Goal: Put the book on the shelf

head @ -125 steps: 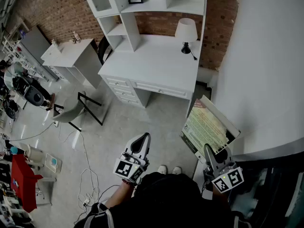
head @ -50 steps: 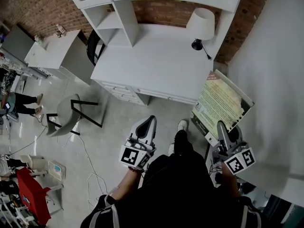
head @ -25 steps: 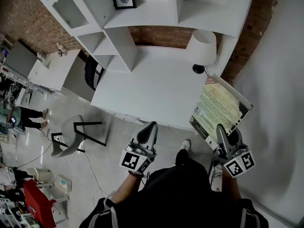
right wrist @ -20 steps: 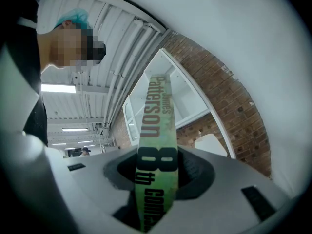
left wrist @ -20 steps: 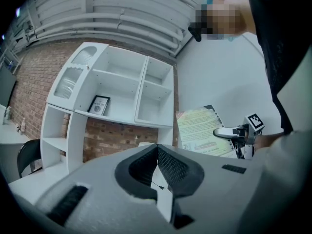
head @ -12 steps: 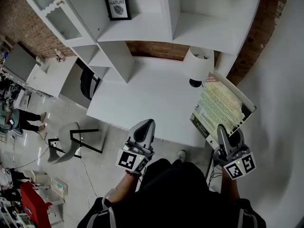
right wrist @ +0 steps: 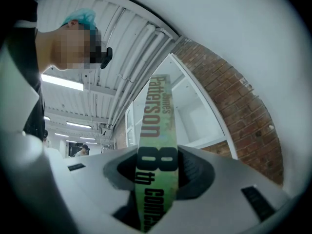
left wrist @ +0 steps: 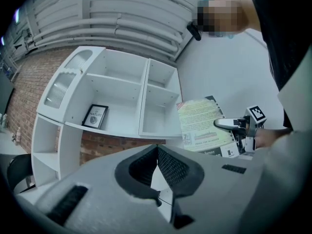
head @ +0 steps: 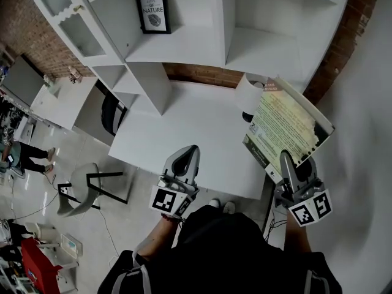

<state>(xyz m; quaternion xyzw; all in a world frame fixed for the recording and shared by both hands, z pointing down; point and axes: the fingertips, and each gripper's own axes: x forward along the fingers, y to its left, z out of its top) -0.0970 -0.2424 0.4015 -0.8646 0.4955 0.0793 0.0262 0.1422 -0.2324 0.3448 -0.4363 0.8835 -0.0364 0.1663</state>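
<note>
My right gripper (head: 286, 159) is shut on the lower edge of a green paperback book (head: 286, 125), which stands tilted up and away over the desk's right end. In the right gripper view the book's spine (right wrist: 158, 130) runs straight up between the pads of that gripper (right wrist: 157, 172). The white shelf unit (head: 184, 49) with open cubbies rises behind the desk, just beyond the book. My left gripper (head: 188, 153) hovers over the desk's front edge, shut with nothing in it (left wrist: 157, 152). In the left gripper view, the book (left wrist: 201, 126) and right gripper (left wrist: 233, 125) show at right, next to the shelf unit (left wrist: 122, 99).
A framed picture (head: 153, 11) stands in the left upper cubby. A white table lamp (head: 247, 93) sits on the white desk (head: 184, 130), partly behind the book. A brick wall (head: 196, 74) backs the desk. A chair (head: 92, 185) stands on the floor at left.
Both grippers have come forward and up toward the shelf unit. The book now covers part of the lamp. More of the upper cubbies is in view.
</note>
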